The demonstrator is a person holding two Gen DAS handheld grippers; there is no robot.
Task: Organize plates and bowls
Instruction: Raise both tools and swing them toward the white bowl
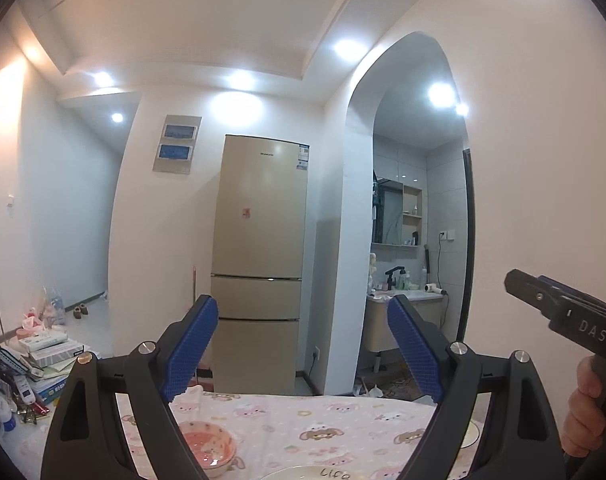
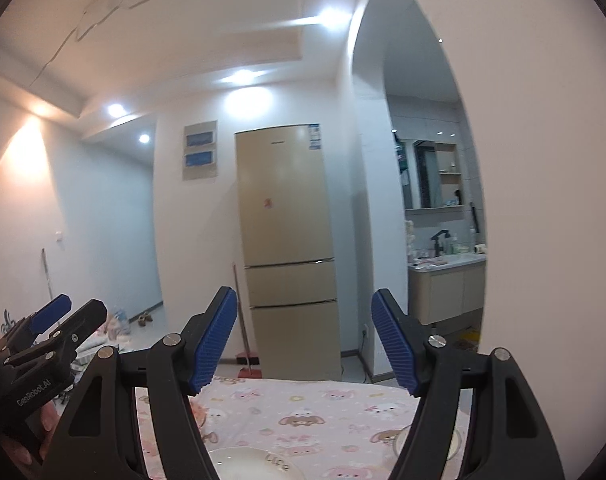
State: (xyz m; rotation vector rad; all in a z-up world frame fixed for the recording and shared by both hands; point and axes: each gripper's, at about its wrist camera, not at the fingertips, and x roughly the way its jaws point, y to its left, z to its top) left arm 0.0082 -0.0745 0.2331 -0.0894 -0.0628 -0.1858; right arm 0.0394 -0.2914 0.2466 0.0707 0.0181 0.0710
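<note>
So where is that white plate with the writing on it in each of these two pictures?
Left wrist view: the white plate sits at the bottom edge, between the left gripper's open fingers, right of the pink bowl.
Right wrist view: the white plate lies at the bottom, left of centre.
Shared landmark: the tall beige fridge beyond the table.

Both grippers point(image 1: 303, 344) point(image 2: 305, 340) level, agape, empty
</note>
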